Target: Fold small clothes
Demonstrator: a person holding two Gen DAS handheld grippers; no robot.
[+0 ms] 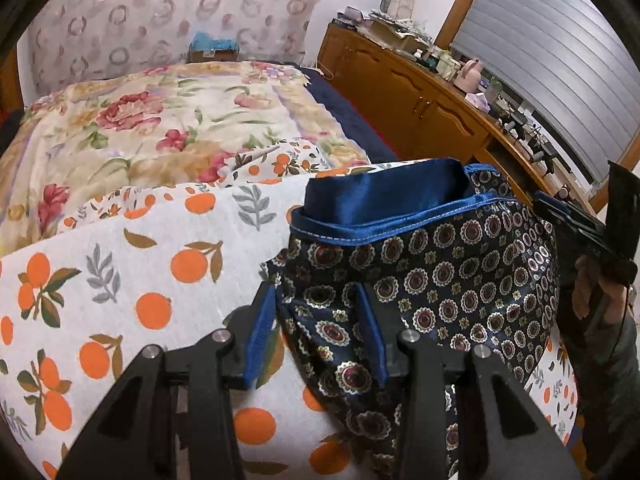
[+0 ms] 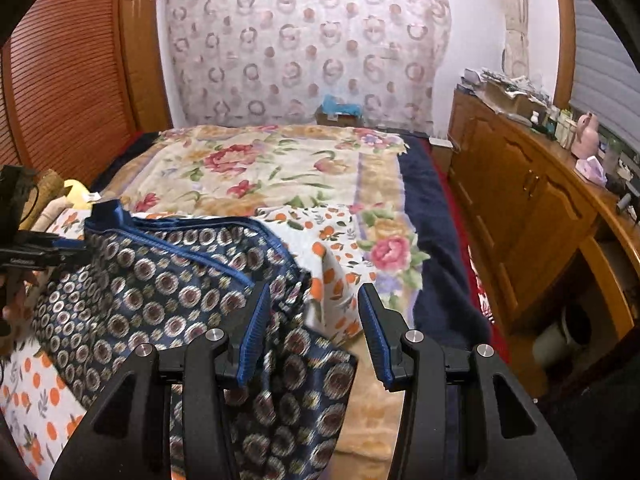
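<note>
Navy shorts (image 1: 440,280) with a medallion print and a shiny blue waistband lie on an orange-print cloth (image 1: 140,264) spread over the bed. My left gripper (image 1: 316,332) is open. It straddles the shorts' near left part, and loose fabric fills the gap between its pads. The right gripper (image 1: 560,216) shows at the waistband's right end, with a hand (image 1: 588,292) below it. In the right wrist view my right gripper (image 2: 314,336) is open over the shorts (image 2: 160,292). Fabric lies by its left pad and its right pad is free. The left gripper (image 2: 60,248) sits at the waistband's far left corner.
A floral blanket (image 2: 260,168) covers the bed beyond the orange-print cloth (image 2: 336,240), with a navy blanket (image 2: 440,272) along its right side. A wooden cabinet (image 2: 520,200) crowded with small items runs along the right wall. A louvred wooden door (image 2: 60,80) stands on the left.
</note>
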